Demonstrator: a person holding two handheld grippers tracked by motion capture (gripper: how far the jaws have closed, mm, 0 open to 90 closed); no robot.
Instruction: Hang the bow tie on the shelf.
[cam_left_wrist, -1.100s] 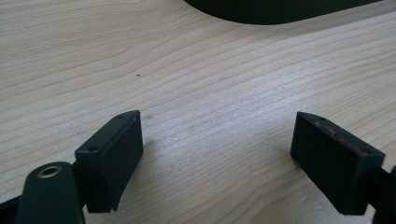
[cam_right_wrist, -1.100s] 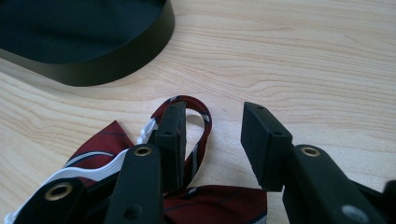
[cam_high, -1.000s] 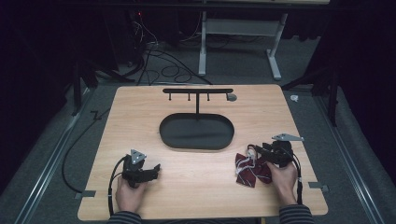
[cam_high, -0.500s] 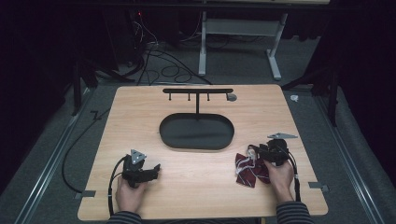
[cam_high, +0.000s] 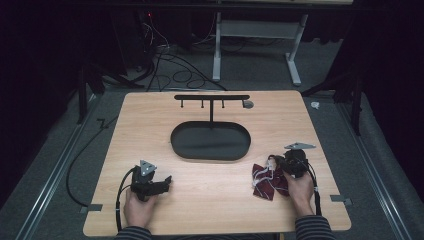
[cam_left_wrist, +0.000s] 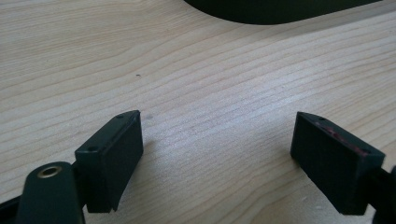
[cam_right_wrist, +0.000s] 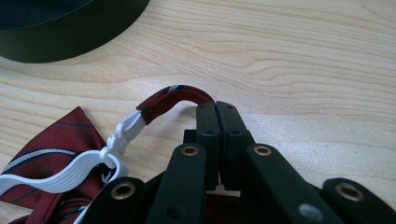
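One bow tie (cam_high: 266, 179), one black oval tray (cam_high: 210, 141), one hook stand (cam_high: 211, 97), two grippers.

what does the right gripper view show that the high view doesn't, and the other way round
Right gripper view: the white plastic clasp and white elastic band on the striped red bow tie, and its strap loop pinched between the jaws.

High view: the hook rack above the tray, the left hand-held gripper, and the floor cables.

Both: bow tie, black oval tray, wooden table, right hand-held gripper.
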